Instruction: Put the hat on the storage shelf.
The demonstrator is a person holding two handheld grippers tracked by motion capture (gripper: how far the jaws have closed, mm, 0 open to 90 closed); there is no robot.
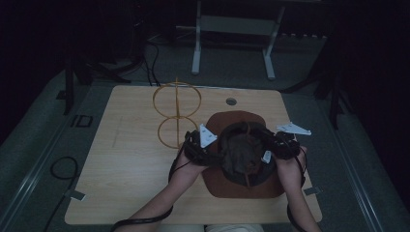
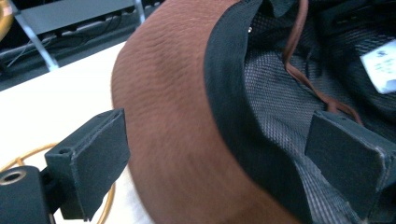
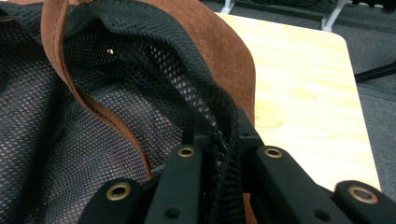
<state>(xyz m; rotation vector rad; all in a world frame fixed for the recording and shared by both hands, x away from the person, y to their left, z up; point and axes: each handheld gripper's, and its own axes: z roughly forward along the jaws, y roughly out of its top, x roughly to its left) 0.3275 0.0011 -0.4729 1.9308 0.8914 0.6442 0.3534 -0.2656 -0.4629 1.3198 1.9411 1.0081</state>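
A white label (image 2: 380, 65) sits inside the brown hat (image 2: 173, 121). Its print is too blurred to read. No other lettering is legible.

The high view was very dim and underexposed; the far room sank into black, and only the table (image 1: 125, 159) caught faint light from above. Both gripper views were far brighter. In the left one the near jaws and the hat (image 2: 177, 140) were soft and slightly blurred. The right one was sharper on the mesh (image 3: 154, 93), its near jaws out of focus.
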